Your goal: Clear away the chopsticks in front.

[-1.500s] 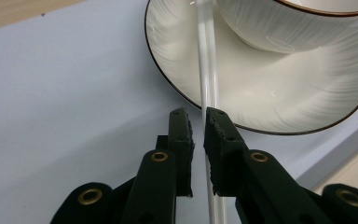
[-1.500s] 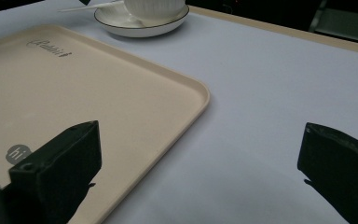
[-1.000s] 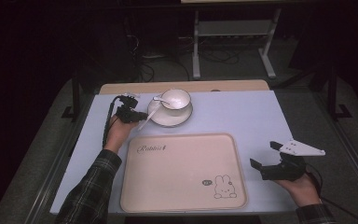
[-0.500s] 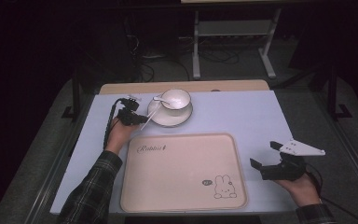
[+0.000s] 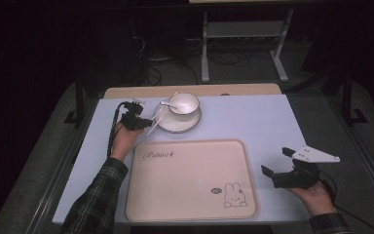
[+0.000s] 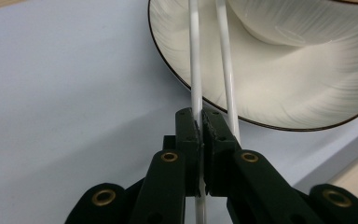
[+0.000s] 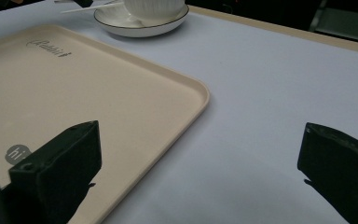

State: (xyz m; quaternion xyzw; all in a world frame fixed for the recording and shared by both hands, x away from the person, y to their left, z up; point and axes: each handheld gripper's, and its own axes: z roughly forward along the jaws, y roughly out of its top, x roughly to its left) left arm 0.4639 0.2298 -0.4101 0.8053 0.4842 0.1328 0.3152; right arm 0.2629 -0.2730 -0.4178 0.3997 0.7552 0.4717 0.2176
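The left gripper (image 6: 200, 122) is clamped on one white chopstick (image 6: 195, 56) at the saucer's (image 6: 279, 93) near-left rim; the right gripper (image 5: 277, 162) gapes, empty, beside the tray's (image 5: 190, 195) right edge.

Dim room, white metal stand (image 5: 243, 44) behind table (image 5: 253, 119).

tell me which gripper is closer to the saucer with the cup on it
Left. The left gripper is right at the saucer's near-left rim, shut on one of the white chopsticks lying across it. The right gripper is open far off, beyond the tray's right edge.
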